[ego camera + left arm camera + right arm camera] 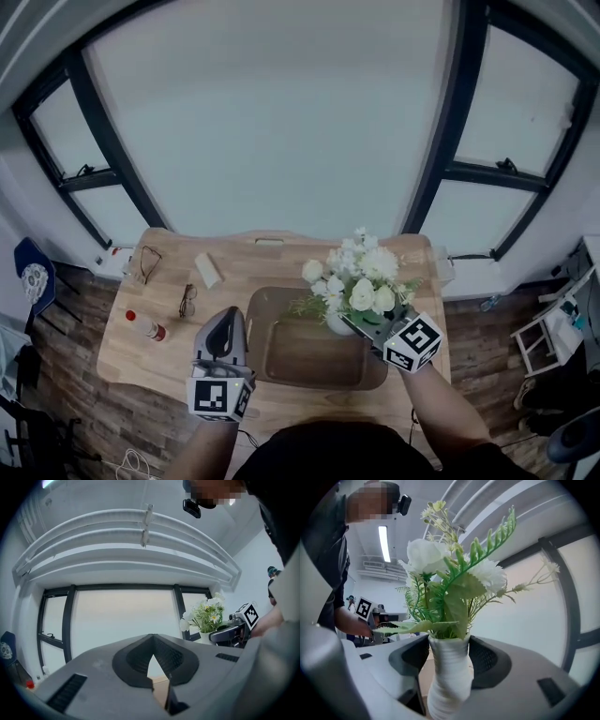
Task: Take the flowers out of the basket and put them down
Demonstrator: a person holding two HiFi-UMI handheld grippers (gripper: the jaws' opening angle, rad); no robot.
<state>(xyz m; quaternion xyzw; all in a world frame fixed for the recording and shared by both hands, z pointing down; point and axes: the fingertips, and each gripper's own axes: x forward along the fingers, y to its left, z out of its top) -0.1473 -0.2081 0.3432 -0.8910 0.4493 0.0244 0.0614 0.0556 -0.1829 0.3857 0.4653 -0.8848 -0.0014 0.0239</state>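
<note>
The left claw (pixel 227 319), jaws closed on nothing, idles beside the basket's (pixel 257 330) left wall and points away from the person. The right forearm reaches in from the right, with the right claw (pixel 351 322) angled inward and clamped on the narrow neck of a white ribbed vase (pixel 449 677). The flowers (pixel 361 281) stand upright just above its jaws, over the basket's far right corner. The lift-out looks under way, though whether the vase's foot has cleared the basket floor cannot be told. The next move likely calls for carrying it past the rim and lowering it upright onto bare bench (pixel 281 262) beyond the claw.
</note>
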